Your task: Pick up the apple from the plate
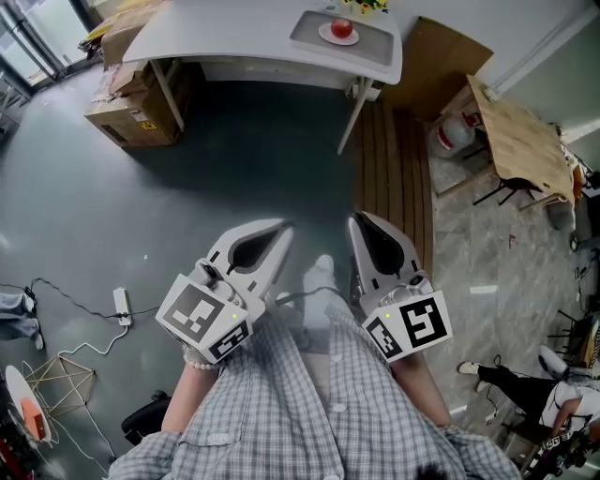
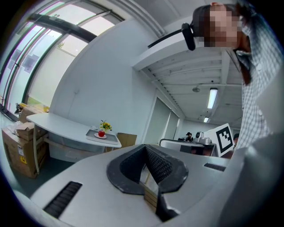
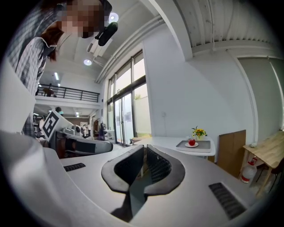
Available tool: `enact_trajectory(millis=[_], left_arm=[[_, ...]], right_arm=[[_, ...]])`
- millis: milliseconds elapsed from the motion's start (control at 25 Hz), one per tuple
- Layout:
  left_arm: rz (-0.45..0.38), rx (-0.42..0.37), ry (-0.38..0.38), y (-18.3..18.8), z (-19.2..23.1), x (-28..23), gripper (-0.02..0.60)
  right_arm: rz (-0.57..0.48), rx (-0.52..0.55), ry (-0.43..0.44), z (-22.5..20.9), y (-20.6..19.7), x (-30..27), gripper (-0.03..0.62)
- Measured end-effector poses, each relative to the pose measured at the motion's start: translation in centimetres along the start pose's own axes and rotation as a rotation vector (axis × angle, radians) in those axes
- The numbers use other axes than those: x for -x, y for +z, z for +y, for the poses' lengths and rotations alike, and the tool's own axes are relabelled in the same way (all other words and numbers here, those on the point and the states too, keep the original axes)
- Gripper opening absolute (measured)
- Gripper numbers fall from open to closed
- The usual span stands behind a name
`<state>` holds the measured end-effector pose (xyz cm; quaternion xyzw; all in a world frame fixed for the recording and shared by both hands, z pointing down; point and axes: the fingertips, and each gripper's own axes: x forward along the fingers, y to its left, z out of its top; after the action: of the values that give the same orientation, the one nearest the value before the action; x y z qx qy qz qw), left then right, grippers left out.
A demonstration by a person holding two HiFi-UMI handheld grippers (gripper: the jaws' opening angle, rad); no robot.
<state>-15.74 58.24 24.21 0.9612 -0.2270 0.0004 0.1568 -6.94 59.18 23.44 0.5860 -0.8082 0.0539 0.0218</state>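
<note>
A red apple (image 1: 342, 28) lies on a small white plate (image 1: 327, 36), which rests on a grey tray (image 1: 371, 44) at the right end of a white table (image 1: 234, 37) far ahead. Both gripper views show the apple (image 2: 101, 133) (image 3: 191, 142) small and distant. My left gripper (image 1: 281, 228) and right gripper (image 1: 357, 220) are held side by side close to my body, above the floor and well short of the table. The black pads of each gripper (image 2: 145, 148) (image 3: 144, 148) stand together with nothing between them.
Cardboard boxes (image 1: 141, 108) sit under the table's left end. A cardboard sheet (image 1: 441, 56) leans at the table's right. A wooden board table (image 1: 520, 141) and wooden slats (image 1: 394, 169) are on the right. A power strip with cables (image 1: 122, 305) lies on the floor at left. Yellow flowers (image 3: 199, 131) stand behind the tray.
</note>
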Motion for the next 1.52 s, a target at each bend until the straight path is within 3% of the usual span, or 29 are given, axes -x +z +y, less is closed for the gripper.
enact_trajectory(millis=[400,1280,1520], left_arm=[[-0.005,0.016,0.086,0.8,4.3,-2.6,0.009],[-0.085,-0.010,0.216,6.3,11.6,-17.7,0.009],[-0.081,-0.024,0.222,6.9,12.4,-20.6,0.009]], right_arm=[[0.025,0.058,0.093,-2.1,-0.1,-5.3,0.033],[0.004,0.209,0.274,-14.9,3.7,-17.0,0.034],[-0.011,0.211,0.274,-17.9,4.2,-18.6,0.034]])
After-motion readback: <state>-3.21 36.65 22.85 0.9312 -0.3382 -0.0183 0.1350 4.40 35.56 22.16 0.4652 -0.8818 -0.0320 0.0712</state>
